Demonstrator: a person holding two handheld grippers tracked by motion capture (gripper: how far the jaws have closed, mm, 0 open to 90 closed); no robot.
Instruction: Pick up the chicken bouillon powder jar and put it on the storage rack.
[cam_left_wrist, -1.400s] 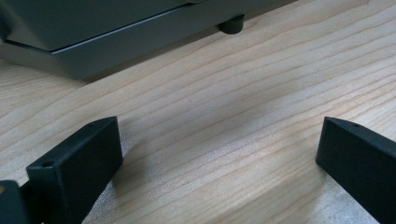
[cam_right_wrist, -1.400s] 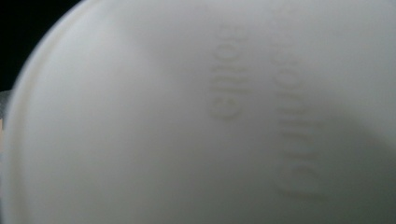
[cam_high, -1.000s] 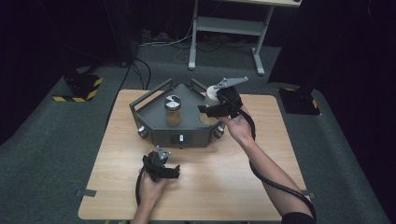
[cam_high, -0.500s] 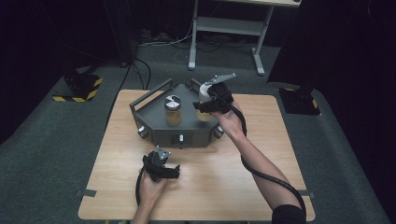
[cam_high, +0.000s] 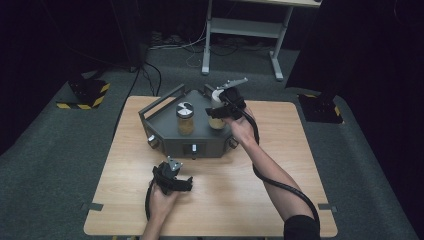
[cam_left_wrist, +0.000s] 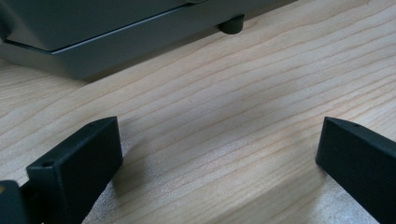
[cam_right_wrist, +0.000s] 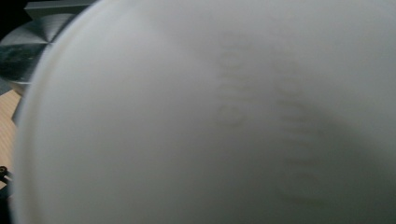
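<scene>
Left gripper (cam_high: 172, 179): black housing, blocky, small grey three-cornered plate mounted on top; black cable looped from rear along forearm. In left gripper view, two black jaws seen as flat rectangular blocks with matte finish; small round hole noted in end face of left-hand block, another near top edge of right-hand one.

Right gripper (cam_high: 225, 107): black body, grey three-cornered plate on top; thick black cable trailed along forearm. Forearms bare; dark sleeve edge seen at right upper arm.
</scene>
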